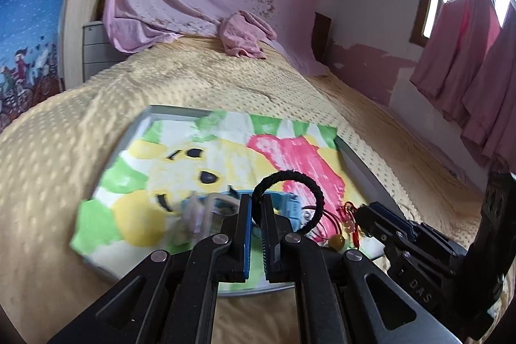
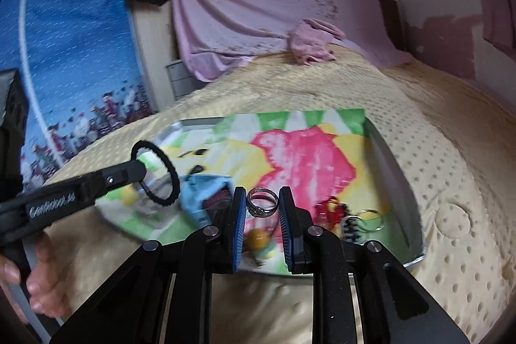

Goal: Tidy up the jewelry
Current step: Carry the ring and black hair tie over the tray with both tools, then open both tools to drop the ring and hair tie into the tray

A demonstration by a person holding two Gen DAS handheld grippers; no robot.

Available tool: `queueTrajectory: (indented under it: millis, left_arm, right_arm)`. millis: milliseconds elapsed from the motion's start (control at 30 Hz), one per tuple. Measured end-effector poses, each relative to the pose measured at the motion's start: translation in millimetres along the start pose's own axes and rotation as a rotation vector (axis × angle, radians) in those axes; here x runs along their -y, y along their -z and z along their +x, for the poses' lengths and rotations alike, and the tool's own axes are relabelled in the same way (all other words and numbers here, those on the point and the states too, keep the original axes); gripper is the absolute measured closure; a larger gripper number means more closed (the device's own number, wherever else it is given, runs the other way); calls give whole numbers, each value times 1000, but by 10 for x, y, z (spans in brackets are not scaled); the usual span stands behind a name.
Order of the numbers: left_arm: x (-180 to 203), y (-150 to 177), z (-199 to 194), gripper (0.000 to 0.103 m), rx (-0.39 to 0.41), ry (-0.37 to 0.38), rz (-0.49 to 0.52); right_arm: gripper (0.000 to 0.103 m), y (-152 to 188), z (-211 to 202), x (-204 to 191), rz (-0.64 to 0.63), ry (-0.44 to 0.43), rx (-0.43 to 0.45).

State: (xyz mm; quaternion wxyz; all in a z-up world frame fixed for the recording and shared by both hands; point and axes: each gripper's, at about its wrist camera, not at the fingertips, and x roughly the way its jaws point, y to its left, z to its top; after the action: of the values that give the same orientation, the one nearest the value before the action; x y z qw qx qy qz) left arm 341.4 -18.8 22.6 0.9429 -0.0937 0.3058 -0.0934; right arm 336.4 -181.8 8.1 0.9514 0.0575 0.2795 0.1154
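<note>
**Lifting two pieces off the tray**

Holding a silver ring [image 2: 262,206] between the pads of my right tool [image 2: 262,208], which is clenched on it, I am keeping it in the air above the tray [image 2: 398,163]. My left tool [image 1: 256,208] is clamped tight on a black braided loop [image 1: 292,199], also lifted clear.

I am judging the sorting as barely begun: a red cord ornament [image 2: 329,211], an amber bead [image 2: 258,237], a metal hoop [image 2: 371,219] and a small black comb-like piece [image 2: 351,226] are lying loose on the cartoon-print cloth [image 2: 303,157], beside a light blue box [image 2: 201,199].

The right wrist view is showing me the ring, the hoop and the hand [image 2: 42,289] carrying the left tool; the left wrist view is showing none of these, only the right tool from the side, low at the tray's edge on the bed [image 1: 48,166].
</note>
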Motion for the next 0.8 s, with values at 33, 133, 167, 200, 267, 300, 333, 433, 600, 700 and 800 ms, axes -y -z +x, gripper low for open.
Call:
queueTrajectory:
  millis: [33,133,167,200,267,300,333,433,600,700,800]
  left_arm:
    - [35,20,42,97,-9,1,10]
    - [97,86,157,97,-40,6,20]
    - [104,108,183,97,-47,8,20]
    - [110,133,199,97,-52,4,20]
    - [105,174,219,97,-58,0,21]
    - [103,190,222,97,-60,-5,20]
    - [97,200,220,97,-61,-8,18]
    - [49,218,210,97,-67,-8,-9]
    - [8,242,188,96,-66,-8,-32]
    - [9,255,176,96,-73,-6,-39]
    - [-6,284,136,96,-70,0,-51]
  right_arm:
    - [85,8,33,34,11,2,-10]
    - [85,67,166,110,33,19,-68]
    - [85,85,197,121,38,19,-81]
    - [85,105,221,125,40,18,-91]
    - [85,130,242,122,34,20,-95]
    - [85,140,244,121,32,21,-94]
    - [85,148,244,114,29,23,-93]
    - [84,169,239,104,22,27,-93]
    - [66,166,202,117,23,29,-73]
    - [66,160,108,131,25,39,-43]
    - [66,149,-10,133,19,58,-12]
